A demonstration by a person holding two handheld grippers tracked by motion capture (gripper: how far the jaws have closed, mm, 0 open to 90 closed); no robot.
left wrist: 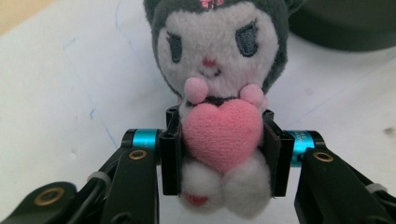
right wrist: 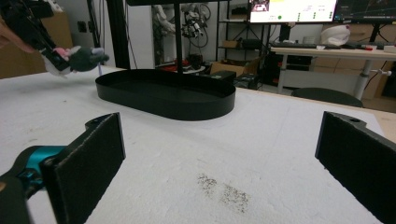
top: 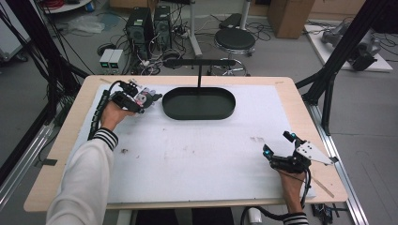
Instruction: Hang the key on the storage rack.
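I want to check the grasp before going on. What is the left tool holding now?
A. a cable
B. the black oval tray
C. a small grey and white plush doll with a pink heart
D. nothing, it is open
C: in the left gripper view the left tool is shut on the small grey and white plush doll with a pink heart, its pads pressing the doll's sides.

A grey floor [top: 361, 108] strewn with cables [top: 185, 28] holds two computer towers [top: 149, 28], a round black stool [top: 234, 40] and a cardboard box [top: 291, 16].

Overhead forward-down view; low tong cameras, all sharing black tray [top: 198, 103].
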